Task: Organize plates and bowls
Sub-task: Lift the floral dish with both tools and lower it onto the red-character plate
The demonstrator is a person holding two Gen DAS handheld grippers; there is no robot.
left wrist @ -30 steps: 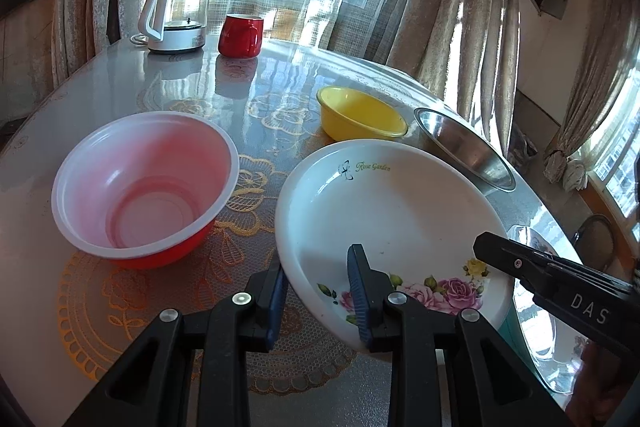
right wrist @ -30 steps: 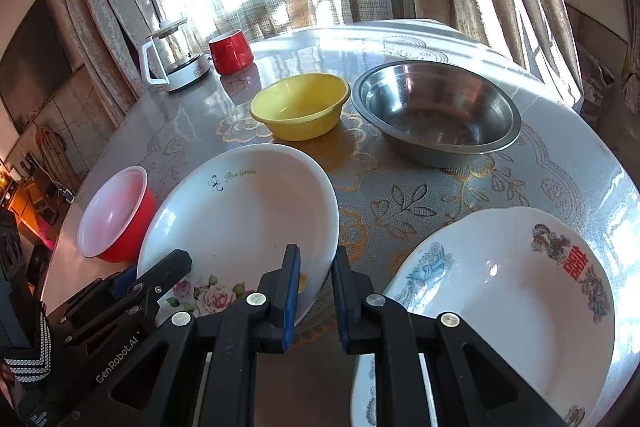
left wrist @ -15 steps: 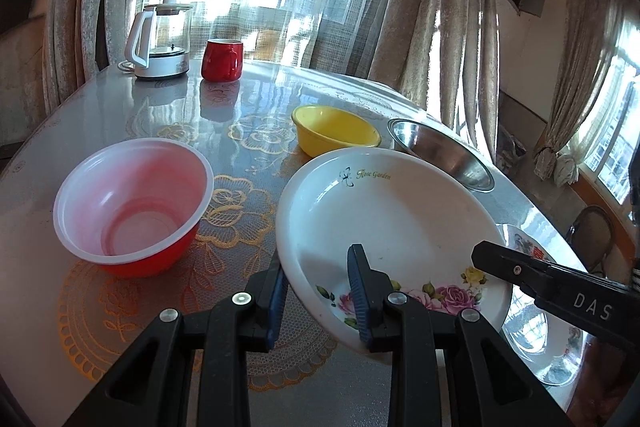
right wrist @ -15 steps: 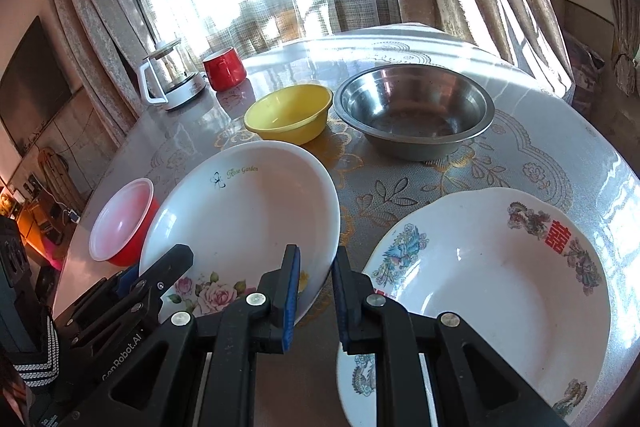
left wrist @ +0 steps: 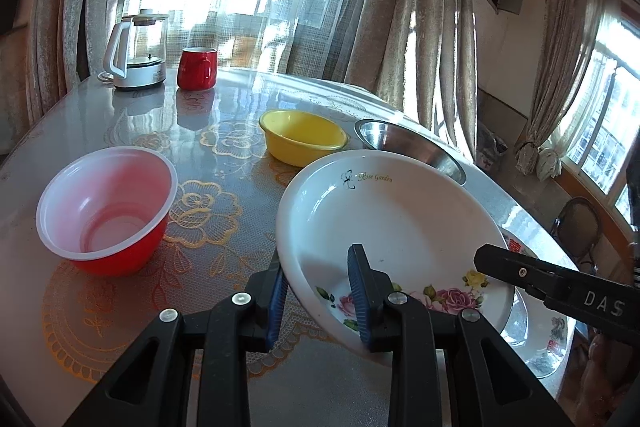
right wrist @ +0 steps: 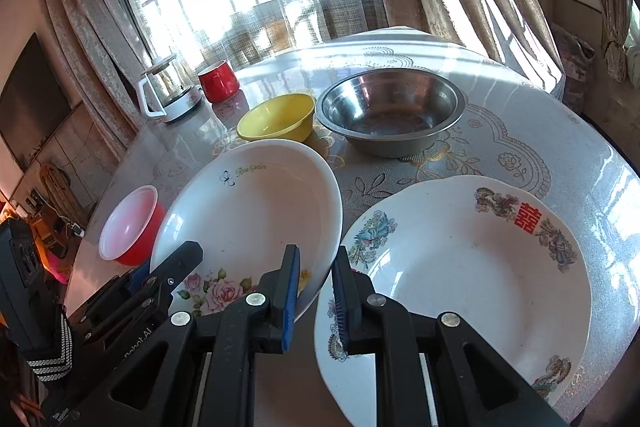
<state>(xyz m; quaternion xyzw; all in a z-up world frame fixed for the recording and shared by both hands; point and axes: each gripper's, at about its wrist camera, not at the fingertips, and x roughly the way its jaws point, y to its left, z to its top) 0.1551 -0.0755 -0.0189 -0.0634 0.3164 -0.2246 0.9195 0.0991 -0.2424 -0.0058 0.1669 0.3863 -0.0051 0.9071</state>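
Observation:
My left gripper (left wrist: 318, 293) is shut on the near left rim of the white rose plate (left wrist: 392, 223) and holds it tilted above the table. My right gripper (right wrist: 316, 287) is shut on the same plate's right rim (right wrist: 256, 211). The dragon plate (right wrist: 476, 267) with a red character lies flat on the table to the right, partly under the rose plate. A red bowl (left wrist: 106, 209) with a white inside stands on the left. A yellow bowl (left wrist: 302, 137) and a steel bowl (right wrist: 390, 113) stand farther back.
A glass kettle (left wrist: 136, 57) and a red mug (left wrist: 197, 68) stand at the table's far edge by the curtains. The round table (left wrist: 224, 187) has a glossy lace-patterned top. A chair (left wrist: 578, 227) stands beyond the right edge.
Both grippers have raised the rose plate higher off the table and carried it rightward, over the edge of the dragon plate. The bowls have not moved.

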